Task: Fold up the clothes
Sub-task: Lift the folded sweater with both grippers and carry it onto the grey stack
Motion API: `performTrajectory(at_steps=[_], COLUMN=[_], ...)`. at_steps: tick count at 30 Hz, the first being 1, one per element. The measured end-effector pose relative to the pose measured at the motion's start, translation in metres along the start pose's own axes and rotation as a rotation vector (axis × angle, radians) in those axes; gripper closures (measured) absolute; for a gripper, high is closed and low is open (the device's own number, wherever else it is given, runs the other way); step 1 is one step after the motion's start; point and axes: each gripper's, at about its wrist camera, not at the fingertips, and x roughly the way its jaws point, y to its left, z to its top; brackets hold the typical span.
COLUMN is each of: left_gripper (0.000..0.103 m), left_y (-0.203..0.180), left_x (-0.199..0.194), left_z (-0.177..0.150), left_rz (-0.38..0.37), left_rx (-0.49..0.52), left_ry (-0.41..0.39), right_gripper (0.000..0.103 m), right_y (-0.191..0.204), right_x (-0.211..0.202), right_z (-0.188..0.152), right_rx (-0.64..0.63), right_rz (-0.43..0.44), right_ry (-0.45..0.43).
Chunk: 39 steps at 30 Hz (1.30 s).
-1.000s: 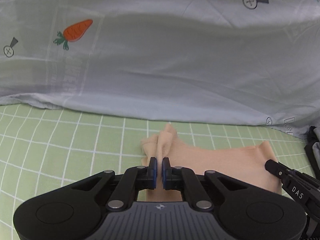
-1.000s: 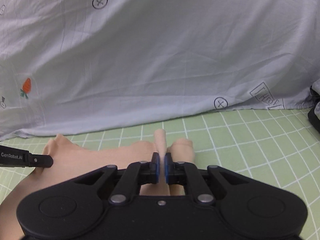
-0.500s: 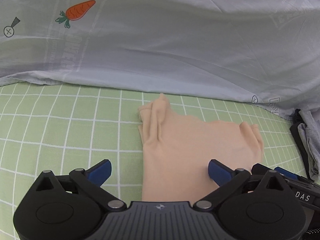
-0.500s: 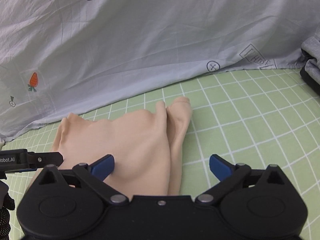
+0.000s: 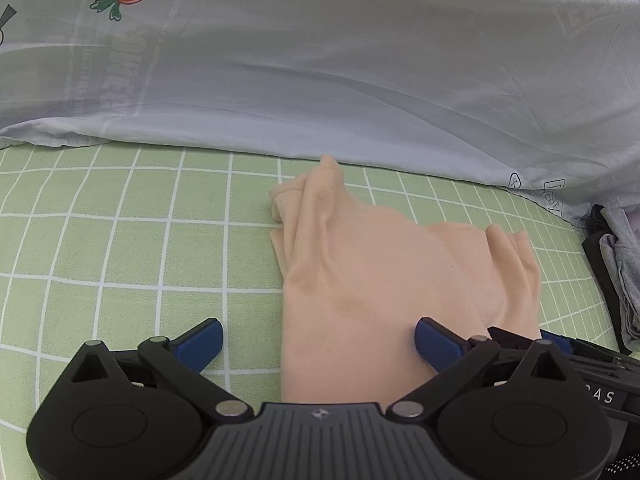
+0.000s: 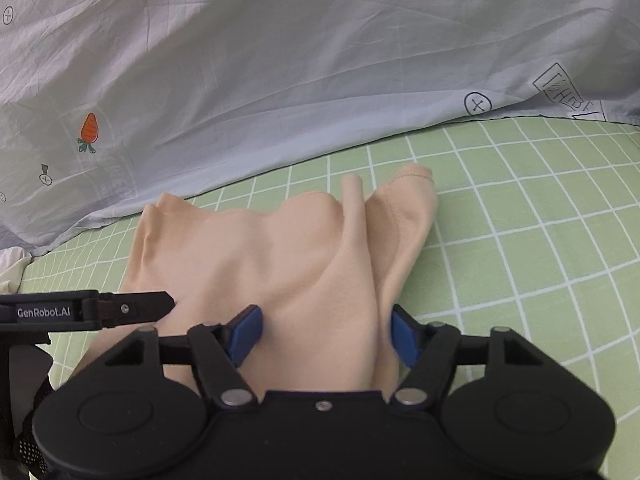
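Observation:
A peach garment [image 5: 380, 280] lies folded on the green checked bed sheet [image 5: 120, 240], its two far corners creased upward. My left gripper [image 5: 318, 344] hovers over its near left edge; the jaws are closing, with the edge between the blue pads and neither pad pressing on it. In the right wrist view the same garment [image 6: 260, 248] spreads out ahead. My right gripper [image 6: 324, 334] straddles a raised fold at its right side, its jaws closing and the pads close on either side of the cloth. A black finger of the left gripper [image 6: 132, 308] reaches in from the left.
A pale grey quilt cover with carrot prints [image 5: 320, 60] is heaped along the far side of the bed [image 6: 280, 60]. Dark and grey clothes [image 5: 616, 272] lie at the right edge. A bit of white cloth [image 6: 12, 264] shows at far left.
Both grippers let go of the pinched corners, sprang wide open, then narrowed again. They have tipped downward, and the left has come lower over the garment, which now lies spread on the sheet.

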Motion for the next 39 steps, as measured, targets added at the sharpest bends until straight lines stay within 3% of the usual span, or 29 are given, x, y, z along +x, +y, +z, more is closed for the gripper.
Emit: performTrajectory(at_steps=[1,2,8,16,22,26,30,34,39], left_gripper=[0.040,0.050,0.070,0.074,0.074,0.074,0.074,0.074,0.074], left_y=[0.001,0.002,-0.021,-0.065,-0.117,-0.171,-0.241,-0.322,-0.425], left_x=[-0.001,-0.003,-0.034,-0.100,-0.120,-0.116,-0.100,-0.084,-0.063], left_z=[-0.001,-0.005,-0.042,-0.117,-0.151,-0.168,-0.191,-0.208,-0.199], left_rz=[-0.058,-0.086,-0.122,-0.185,-0.260,-0.290,-0.276,-0.262,-0.291], left_rx=[-0.045,-0.108,-0.157,-0.053,0.078,0.149,0.187,0.115,0.079], left_ry=[0.013,0.012,0.048,0.097,0.143,0.142,0.123,0.067,0.027], right_gripper=[0.070,0.077,0.085,0.088,0.090,0.090,0.090,0.090,0.090], right_y=[0.004,0.006,0.025,0.026,-0.010,-0.055,-0.124,-0.204,-0.291], right_x=[-0.001,-0.004,-0.046,-0.144,-0.218,-0.256,-0.277,-0.302,-0.352], right_z=[0.001,0.001,-0.016,-0.090,-0.148,-0.176,-0.183,-0.167,-0.126], right_rx=[-0.002,0.005,0.004,0.098,0.207,0.290,0.297,0.175,0.035], right_rz=[-0.003,-0.013,-0.030,-0.108,-0.199,-0.228,-0.219,-0.177,-0.170], right_ry=[0.001,-0.005,-0.014,-0.051,-0.097,-0.151,-0.182,-0.195,-0.270])
